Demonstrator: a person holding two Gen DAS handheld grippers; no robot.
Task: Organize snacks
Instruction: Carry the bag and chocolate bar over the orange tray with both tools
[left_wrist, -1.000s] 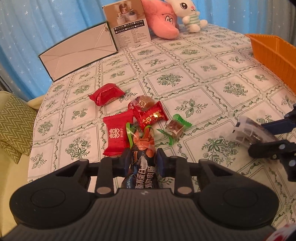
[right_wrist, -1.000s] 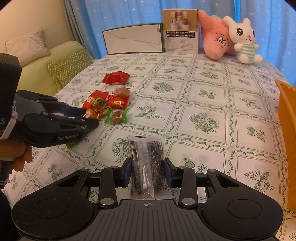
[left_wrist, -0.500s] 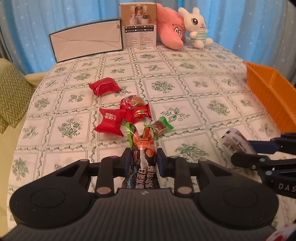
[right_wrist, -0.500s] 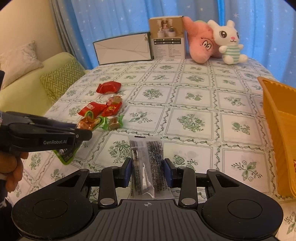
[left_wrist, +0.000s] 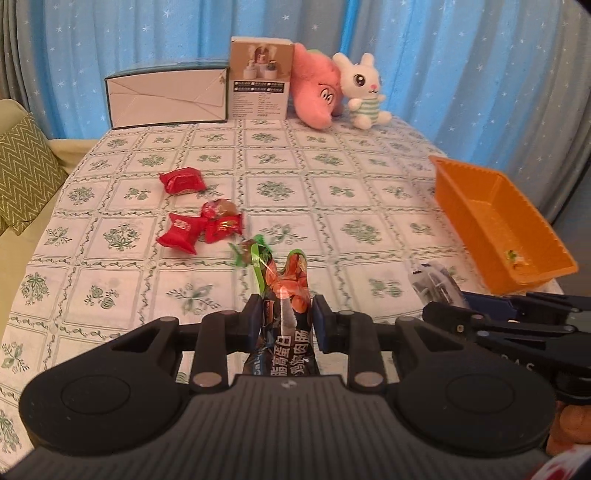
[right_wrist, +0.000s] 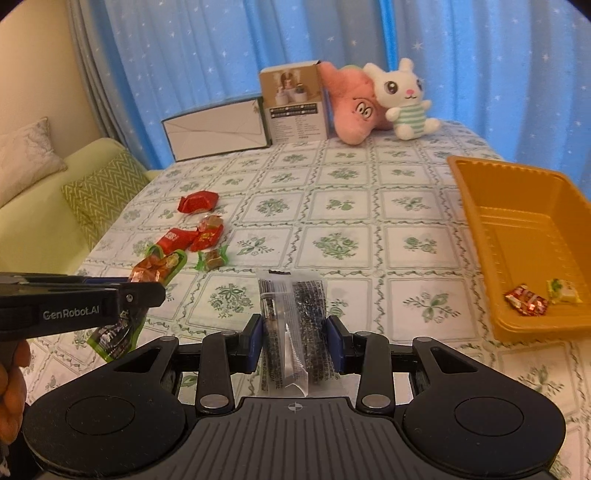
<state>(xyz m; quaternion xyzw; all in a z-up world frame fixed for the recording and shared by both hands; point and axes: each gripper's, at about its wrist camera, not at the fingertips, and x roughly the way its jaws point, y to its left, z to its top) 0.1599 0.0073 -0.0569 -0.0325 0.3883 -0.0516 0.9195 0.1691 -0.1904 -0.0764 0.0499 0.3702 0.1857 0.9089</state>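
orange tray (right_wrist: 476, 199), 2 wrapped candies (right_wrist: 526, 300) inside, near front wall

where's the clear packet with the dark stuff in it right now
The clear packet is clamped in the right tongs, held above the tablecloth, left of the orange tray.

Tablecloth (right_wrist: 351, 206): printed cloth, matt. Tray (right_wrist: 476, 206): orange plastic, smooth, ribbed walls. Sachet (right_wrist: 291, 317): clear glossy film. Sausage pack (left_wrist: 282, 295): glossy foil. Toys (right_wrist: 402, 99): plush.
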